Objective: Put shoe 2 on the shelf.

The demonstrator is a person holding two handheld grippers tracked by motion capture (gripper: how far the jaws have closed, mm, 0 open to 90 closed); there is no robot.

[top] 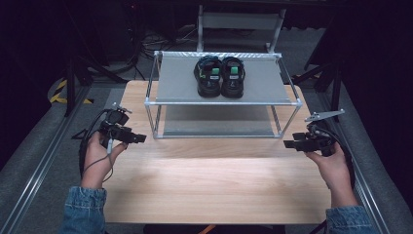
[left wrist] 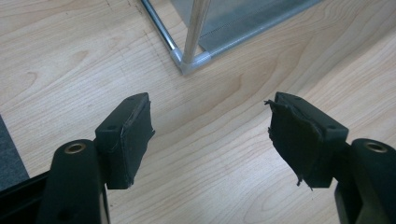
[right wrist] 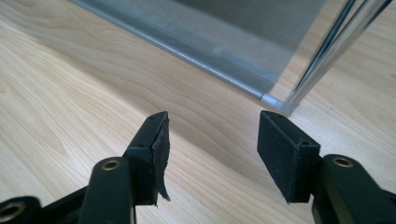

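Two black sandals stand side by side on the top shelf of a small metal rack, toes toward the person, each with a green patch on its strap; they touch or nearly touch each other near the shelf's middle. The rack sits at the far half of the pale wooden worktop, and a second grey shelf lies low beneath the first.

The left claw is held just off the rack's near left corner, well apart from the sandals, its jaws spread wide with nothing between them; in the left gripper view its worn pads frame bare wood and the rack's white corner joint. The right claw is held near the rack's near right corner, its jaws likewise apart and empty, pointing inward; the right gripper view looks along the lower shelf's grey edge and the corner post.
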